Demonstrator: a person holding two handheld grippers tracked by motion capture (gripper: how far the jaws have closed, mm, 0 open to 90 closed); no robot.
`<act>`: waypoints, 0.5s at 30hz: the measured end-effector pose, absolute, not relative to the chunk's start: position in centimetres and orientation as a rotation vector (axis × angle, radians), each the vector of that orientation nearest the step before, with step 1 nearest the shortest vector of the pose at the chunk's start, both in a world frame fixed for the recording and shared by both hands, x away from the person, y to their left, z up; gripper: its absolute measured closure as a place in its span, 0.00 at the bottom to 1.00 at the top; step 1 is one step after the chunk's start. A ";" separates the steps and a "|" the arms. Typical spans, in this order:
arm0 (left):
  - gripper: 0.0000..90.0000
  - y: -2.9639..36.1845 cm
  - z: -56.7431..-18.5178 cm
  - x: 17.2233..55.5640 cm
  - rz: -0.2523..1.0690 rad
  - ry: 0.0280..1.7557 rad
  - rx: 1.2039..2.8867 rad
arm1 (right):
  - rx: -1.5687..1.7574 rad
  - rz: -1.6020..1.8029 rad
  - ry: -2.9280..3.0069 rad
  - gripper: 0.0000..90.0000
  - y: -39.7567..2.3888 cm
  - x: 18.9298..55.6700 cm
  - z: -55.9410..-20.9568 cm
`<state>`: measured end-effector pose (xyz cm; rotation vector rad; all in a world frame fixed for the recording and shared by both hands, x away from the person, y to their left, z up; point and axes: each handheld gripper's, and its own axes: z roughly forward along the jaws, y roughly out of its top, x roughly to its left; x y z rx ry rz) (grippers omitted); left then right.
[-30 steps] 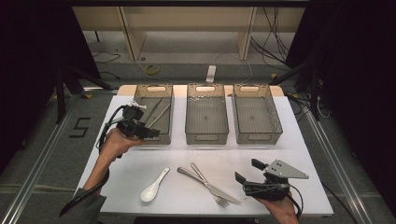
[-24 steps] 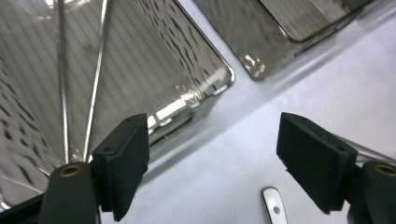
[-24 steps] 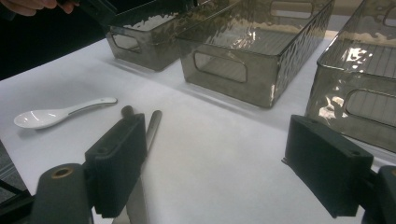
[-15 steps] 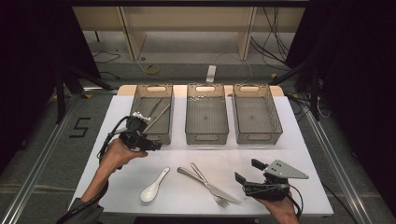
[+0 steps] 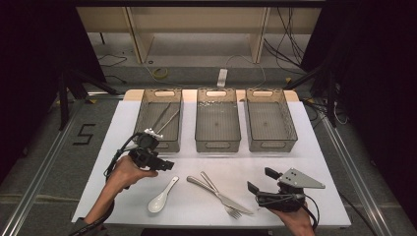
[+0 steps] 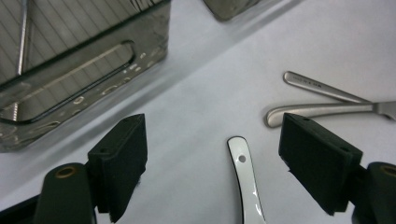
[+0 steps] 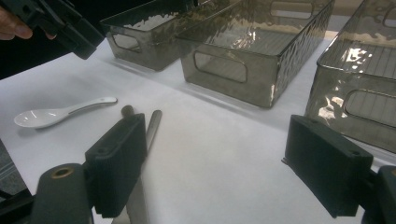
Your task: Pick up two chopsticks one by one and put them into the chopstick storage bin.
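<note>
A white ceramic spoon (image 5: pixel 161 199) lies on the white table, handle pointing away from me. My left gripper (image 5: pixel 168 166) hovers open just above and left of that handle. In the left gripper view the spoon handle (image 6: pixel 244 177) lies on the table below and between the spread jaws of the left gripper (image 6: pixel 215 140). A steel fork and knife (image 5: pixel 219 192) lie crossed at the table's middle front. My right gripper (image 5: pixel 260 180) rests open near the front right, with nothing between its jaws (image 7: pixel 217 135).
Three smoky plastic bins stand in a row at the back: the left bin (image 5: pixel 158 146) holds some steel cutlery (image 5: pixel 164 118), while the middle bin (image 5: pixel 218 142) and right bin (image 5: pixel 271 143) look bare. The table's front edge runs just behind both hands.
My left gripper has come back from the left bin toward the near side and to the right, ending over the spoon handle. The right gripper has stayed put.
</note>
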<state>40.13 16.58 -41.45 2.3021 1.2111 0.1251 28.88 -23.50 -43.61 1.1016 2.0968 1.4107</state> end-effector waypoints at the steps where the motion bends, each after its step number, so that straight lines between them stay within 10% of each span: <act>1: 0.25 16.5 -41.6 40.0 0.122 1.210 2.310 | 1.100 1.411 2.098 0.24 -23.5 28.9 -43.6; 15: 0.25 15.8 -43.2 38.7 0.075 1.189 2.411 | 1.101 1.416 2.105 0.24 -23.5 28.9 -43.7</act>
